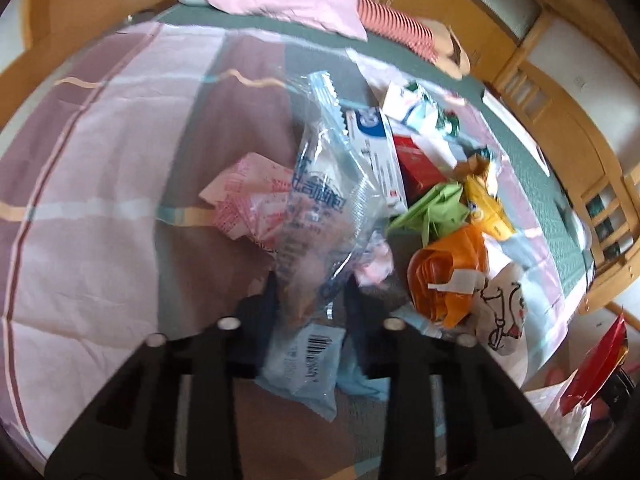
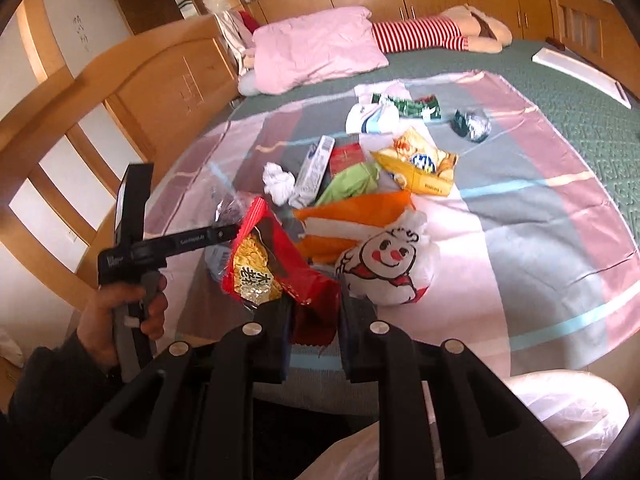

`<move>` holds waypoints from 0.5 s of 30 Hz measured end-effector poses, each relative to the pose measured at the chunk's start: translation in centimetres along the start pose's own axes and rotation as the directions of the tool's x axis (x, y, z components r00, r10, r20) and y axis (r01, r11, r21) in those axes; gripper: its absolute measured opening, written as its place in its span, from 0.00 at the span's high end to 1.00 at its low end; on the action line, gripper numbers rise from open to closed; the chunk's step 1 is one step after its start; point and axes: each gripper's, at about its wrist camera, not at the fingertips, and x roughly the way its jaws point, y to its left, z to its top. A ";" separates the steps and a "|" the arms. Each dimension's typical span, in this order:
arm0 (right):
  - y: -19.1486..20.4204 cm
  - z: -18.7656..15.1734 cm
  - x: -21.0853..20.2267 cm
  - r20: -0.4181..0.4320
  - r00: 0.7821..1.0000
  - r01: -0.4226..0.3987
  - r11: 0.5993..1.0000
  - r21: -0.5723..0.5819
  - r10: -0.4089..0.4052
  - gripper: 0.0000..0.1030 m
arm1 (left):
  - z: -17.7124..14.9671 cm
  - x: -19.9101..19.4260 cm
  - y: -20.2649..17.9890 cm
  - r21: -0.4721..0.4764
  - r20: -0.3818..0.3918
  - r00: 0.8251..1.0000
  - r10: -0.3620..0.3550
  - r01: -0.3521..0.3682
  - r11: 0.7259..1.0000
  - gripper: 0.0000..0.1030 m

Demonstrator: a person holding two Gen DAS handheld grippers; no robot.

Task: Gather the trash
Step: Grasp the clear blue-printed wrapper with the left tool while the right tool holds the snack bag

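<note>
My left tongs (image 1: 310, 292) are clamped on a clear wrapper (image 1: 320, 216) with blue print I can't read; a barcode shows on its lower end, nearer me than the tips. Just left of it lies a pink wrapper (image 1: 248, 200). To the right, an orange bag (image 1: 452, 272) and a white bag (image 1: 500, 312) crowd close, with a green wrapper (image 1: 432, 208), a yellow bag (image 1: 488, 208) and a red box (image 1: 420, 164) beyond.

My right tongs (image 2: 314, 306) are pinched shut on a red noodle packet (image 2: 272, 264), lifted off the bed (image 2: 520, 216); its yellow label carries Chinese characters. The white bag (image 2: 388, 264), just right of the tips, shows a smiling cartoon snowman there. Only this view takes in my left hand (image 2: 116, 312) on its grip, a crumpled tissue (image 2: 278, 182), a green sachet (image 2: 408, 106), a foil ball (image 2: 472, 124) and the pink pillow (image 2: 316, 48) far ahead.
</note>
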 end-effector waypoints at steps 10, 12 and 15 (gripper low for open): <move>-0.6 -0.7 -5.8 0.129 0.992 0.016 0.999 -0.042 -0.010 0.81 | -4.5 -12.7 -1.4 -0.072 0.273 0.962 -0.014 0.035 0.997 0.74; -1.1 -0.8 -7.4 0.156 0.988 0.017 0.999 -0.042 -0.010 0.81 | -6.2 -15.4 -3.6 -0.034 0.322 0.946 0.031 -0.021 0.999 0.73; -1.4 -1.0 -9.8 0.203 0.979 0.037 0.998 -0.058 -0.025 0.81 | -8.0 -18.1 -6.6 0.008 0.368 0.929 0.039 -0.046 0.999 0.71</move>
